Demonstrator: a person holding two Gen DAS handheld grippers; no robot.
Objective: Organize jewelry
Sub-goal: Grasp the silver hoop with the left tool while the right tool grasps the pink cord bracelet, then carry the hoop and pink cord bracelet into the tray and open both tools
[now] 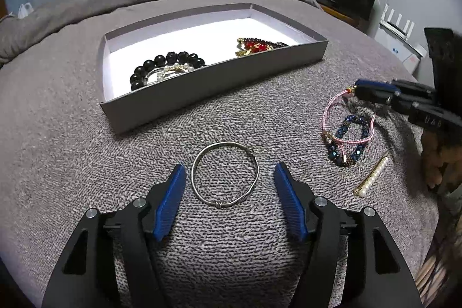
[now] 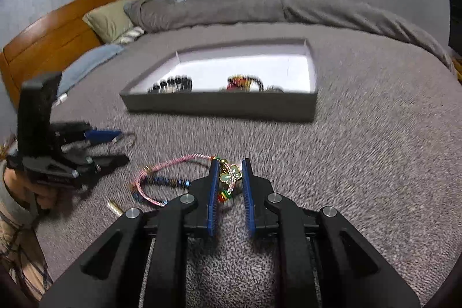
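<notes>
Because we want its charm end lifted first, our right claw [image 2: 229, 173] is closing around the green butterfly charm of the pink braided cord bracelet [image 1: 332, 106], right of frame, draped over one dark blue beaded bracelet [image 1: 350, 139] beside one pearl hair clip [image 1: 372, 176]. Our left claw [image 1: 229, 178] hangs released, straddling one thin silver wire bangle [image 1: 225, 175] at lower centre. Upper centre, one grey shallow cardboard box [image 1: 202, 88] on the bed holds three or so pieces.
</notes>
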